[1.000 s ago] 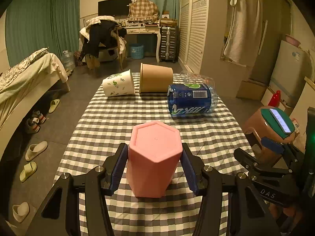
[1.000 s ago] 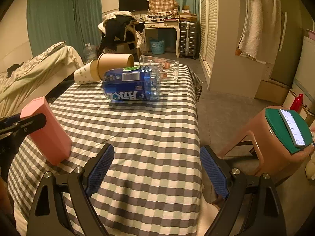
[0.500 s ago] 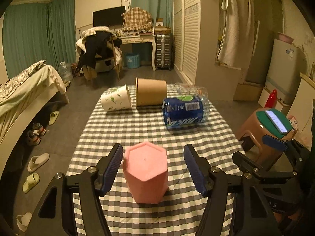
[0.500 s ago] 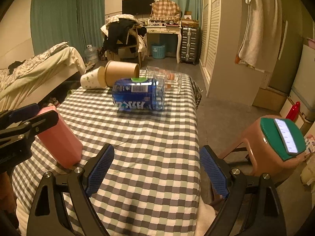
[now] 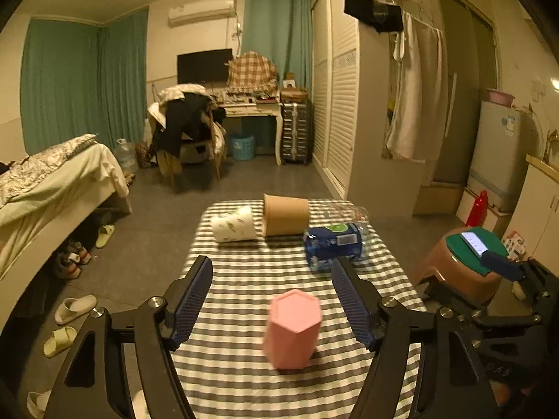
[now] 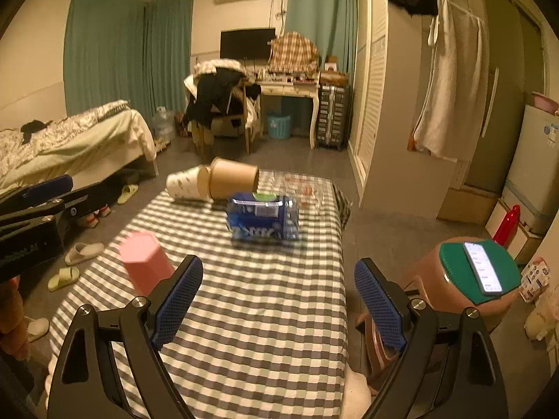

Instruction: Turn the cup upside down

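A pink hexagonal cup (image 5: 292, 328) stands upside down, flat base up, on the checked table (image 5: 244, 279). It also shows in the right wrist view (image 6: 145, 265) at the table's left side. My left gripper (image 5: 272, 300) is open and empty, raised above and behind the cup, with its jaws wide apart and clear of it. My right gripper (image 6: 277, 296) is open and empty over the table's near right part, away from the cup.
A white patterned paper cup (image 5: 233, 224), a brown paper cup (image 5: 285, 215), a blue-labelled bottle pack (image 5: 333, 246) and a clear plastic item (image 5: 344, 211) lie at the table's far end. A brown stool with a phone (image 6: 478, 272) stands right of the table. A bed (image 5: 52, 181) is left.
My left gripper opened, let go of the pink cup, and pulled back and up. The cup stays standing on the table. My right gripper also drew back and rose.
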### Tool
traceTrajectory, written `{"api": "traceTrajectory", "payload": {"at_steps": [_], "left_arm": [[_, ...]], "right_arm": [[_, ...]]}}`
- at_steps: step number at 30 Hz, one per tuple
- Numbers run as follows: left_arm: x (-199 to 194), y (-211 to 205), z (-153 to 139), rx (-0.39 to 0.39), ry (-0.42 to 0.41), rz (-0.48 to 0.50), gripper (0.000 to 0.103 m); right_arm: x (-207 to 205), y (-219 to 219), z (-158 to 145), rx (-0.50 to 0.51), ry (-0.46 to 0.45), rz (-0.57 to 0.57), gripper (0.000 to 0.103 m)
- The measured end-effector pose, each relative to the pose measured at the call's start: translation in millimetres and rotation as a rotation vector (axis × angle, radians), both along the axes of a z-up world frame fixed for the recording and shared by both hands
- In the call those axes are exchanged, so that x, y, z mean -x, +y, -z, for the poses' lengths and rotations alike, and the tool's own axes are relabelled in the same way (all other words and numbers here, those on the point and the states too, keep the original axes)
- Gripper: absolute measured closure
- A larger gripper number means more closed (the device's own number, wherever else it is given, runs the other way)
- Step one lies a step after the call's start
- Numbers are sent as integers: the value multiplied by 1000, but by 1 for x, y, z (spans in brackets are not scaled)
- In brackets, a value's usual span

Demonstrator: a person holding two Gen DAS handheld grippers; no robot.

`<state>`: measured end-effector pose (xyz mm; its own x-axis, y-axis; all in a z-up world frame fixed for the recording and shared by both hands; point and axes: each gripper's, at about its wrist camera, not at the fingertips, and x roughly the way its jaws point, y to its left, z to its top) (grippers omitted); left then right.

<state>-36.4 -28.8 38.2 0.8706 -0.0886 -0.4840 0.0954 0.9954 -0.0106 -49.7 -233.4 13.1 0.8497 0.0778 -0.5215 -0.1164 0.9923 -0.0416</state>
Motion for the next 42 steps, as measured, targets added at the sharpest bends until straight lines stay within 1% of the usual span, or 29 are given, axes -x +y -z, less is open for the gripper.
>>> {"api": "traceTrajectory", "payload": {"at_steps": [3,7,9,10,16,17,18,24,26,27,42], "left_arm": [[10,13,-1,7,-8,-27,16],[25,28,4,5,-17,-59,13],[31,34,8,5,-18,-73,8],[34,37,10,8,-22,-81,7],[44,49,20,0,-28,-125,7],[45,49,22,-2,-27,-128,7],[45,49,24,-3,-24,-131,7],[45,46,27,-26,-23,-130,6],[45,45,27,-27,-22,-128,1],[46,45,27,-25,-26,-129,0],[46,45,29,-25,-23,-134,0]], "right_arm": [[17,7,-11,-5,-36,-2,14],[31,16,-18,-21,-68,-12,14],[37,20,-19,-33,-79,-15,10],[40,22,-18,-40,-82,-16,9],[48,26,-13,-62,-91,-5,7],[48,26,-13,-63,-91,0,5],[49,25,-12,-64,-92,4,1],[49,19,-10,-74,-99,33,0],[48,17,-9,-72,-98,39,0],[47,17,-8,-72,-96,42,0],[43,16,-3,-77,-80,41,0]]}}
